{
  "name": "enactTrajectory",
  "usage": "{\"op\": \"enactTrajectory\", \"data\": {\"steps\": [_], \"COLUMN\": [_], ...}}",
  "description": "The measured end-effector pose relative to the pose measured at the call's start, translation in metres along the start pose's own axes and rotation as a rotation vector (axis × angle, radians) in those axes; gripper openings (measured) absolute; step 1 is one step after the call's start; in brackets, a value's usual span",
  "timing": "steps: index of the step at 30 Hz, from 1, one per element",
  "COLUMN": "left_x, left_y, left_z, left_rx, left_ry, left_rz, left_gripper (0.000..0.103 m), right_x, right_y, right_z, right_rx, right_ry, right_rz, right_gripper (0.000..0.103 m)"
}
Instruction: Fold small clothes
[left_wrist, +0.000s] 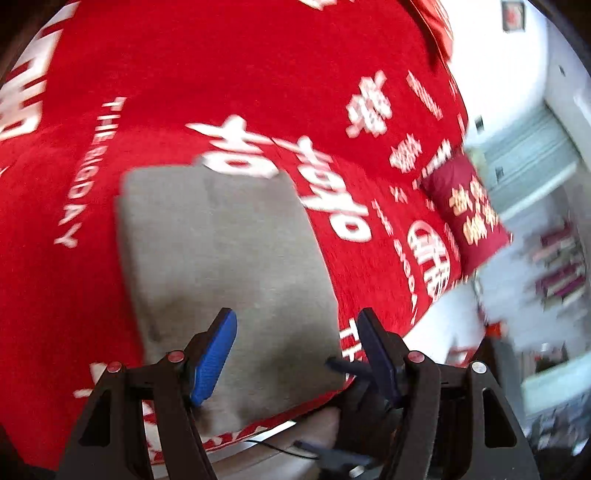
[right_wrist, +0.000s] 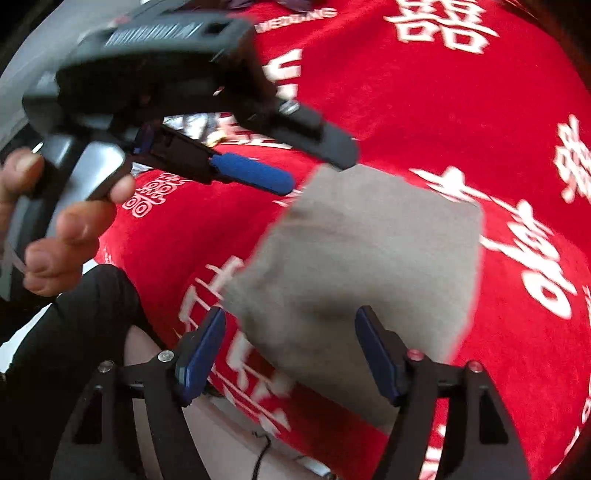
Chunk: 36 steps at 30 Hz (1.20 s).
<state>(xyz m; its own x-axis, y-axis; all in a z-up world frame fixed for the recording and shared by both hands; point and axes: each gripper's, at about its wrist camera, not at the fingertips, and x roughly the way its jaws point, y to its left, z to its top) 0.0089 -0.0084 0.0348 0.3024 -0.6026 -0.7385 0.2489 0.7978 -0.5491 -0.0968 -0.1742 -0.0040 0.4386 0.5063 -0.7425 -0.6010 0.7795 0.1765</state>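
Left wrist view: red bedspread (left_wrist: 258, 66), white lettering, covering the bed. Grey garment (left_wrist: 225, 266), folded to a flat rectangle, lies on it near the front edge; judged light, soft, limp, best pinched at a corner or folded edge. Left gripper (left_wrist: 295, 354) and right gripper (right_wrist: 291, 354): jaws spread, empty, above the cloth.

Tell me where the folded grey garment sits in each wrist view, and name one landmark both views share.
Left wrist view: the folded grey garment lies left of centre, reaching down between the open left tongs.
Right wrist view: it lies at centre, slightly right, above the open right tongs; the left tongs hover at its upper left corner.
Shared landmark: the red bedspread with white lettering.
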Motion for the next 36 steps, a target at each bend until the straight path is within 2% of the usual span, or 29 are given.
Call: {"op": "enactTrajectory", "data": {"steps": [3, 5, 6, 9, 11, 15, 16, 17, 19, 21, 24, 27, 29, 31, 33, 36], "left_x": [0.031, 0.049, 0.053, 0.055, 0.047, 0.029, 0.027, 0.028, 0.030, 0.045, 0.068, 0.081, 0.085, 0.082, 0.072, 0.062], "left_y": [-0.006, 0.008, 0.016, 0.037, 0.036, 0.026, 0.025, 0.026, 0.030, 0.040, 0.067, 0.084, 0.094, 0.099, 0.090, 0.073], "left_z": [-0.013, -0.025, -0.030, -0.045, -0.044, -0.014, -0.002, 0.007, 0.029, 0.054, 0.073, 0.082, 0.083, 0.082, 0.083, 0.085], "left_rx": [0.069, 0.062, 0.048, -0.004, -0.014, -0.006, -0.006, -0.011, -0.022, -0.045, -0.113, -0.105, -0.109, -0.097, -0.066, -0.009], "left_ry": [0.062, 0.102, 0.115, 0.115, 0.111, 0.041, 0.019, 0.006, -0.038, -0.027, 0.028, 0.046, 0.069, 0.071, 0.044, 0.000], "left_rz": [0.077, 0.173, 0.188, 0.160, 0.152, 0.142, 0.171, 0.196, 0.229, 0.242, 0.233, 0.279, 0.289, 0.283, 0.308, 0.356], "left_gripper": [0.068, 0.068, 0.068, 0.068, 0.068, 0.068, 0.071, 0.085, 0.094, 0.094, 0.094, 0.094, 0.094, 0.094, 0.094, 0.094], "right_x": [0.001, 0.005, 0.007, 0.011, 0.009, 0.006, 0.009, 0.013, 0.025, 0.045, 0.077, 0.104, 0.105, 0.102, 0.094, 0.086], "right_y": [-0.024, -0.033, -0.035, -0.038, -0.043, -0.067, -0.073, -0.079, -0.091, -0.100, -0.111, -0.130, -0.139, -0.136, -0.134, -0.143], "right_z": [-0.008, -0.011, -0.012, -0.012, -0.007, 0.023, 0.032, 0.042, 0.064, 0.084, 0.098, 0.096, 0.093, 0.094, 0.100, 0.113], "right_rx": [0.055, 0.094, 0.101, 0.080, 0.074, 0.097, 0.098, 0.101, 0.103, 0.073, 0.038, 0.086, 0.124, 0.102, 0.097, 0.129], "right_ry": [0.048, 0.068, 0.076, 0.099, 0.094, 0.032, 0.020, 0.013, 0.010, 0.030, 0.089, 0.146, 0.115, 0.128, 0.126, 0.072], "right_rz": [-0.015, -0.006, -0.002, -0.007, -0.005, -0.029, -0.039, -0.049, -0.052, -0.041, -0.013, 0.015, 0.058, 0.053, 0.051, 0.047], "right_gripper": [0.076, 0.076, 0.076, 0.076, 0.076, 0.079, 0.079, 0.080, 0.080, 0.080, 0.080, 0.080, 0.080, 0.080, 0.080, 0.081]}}
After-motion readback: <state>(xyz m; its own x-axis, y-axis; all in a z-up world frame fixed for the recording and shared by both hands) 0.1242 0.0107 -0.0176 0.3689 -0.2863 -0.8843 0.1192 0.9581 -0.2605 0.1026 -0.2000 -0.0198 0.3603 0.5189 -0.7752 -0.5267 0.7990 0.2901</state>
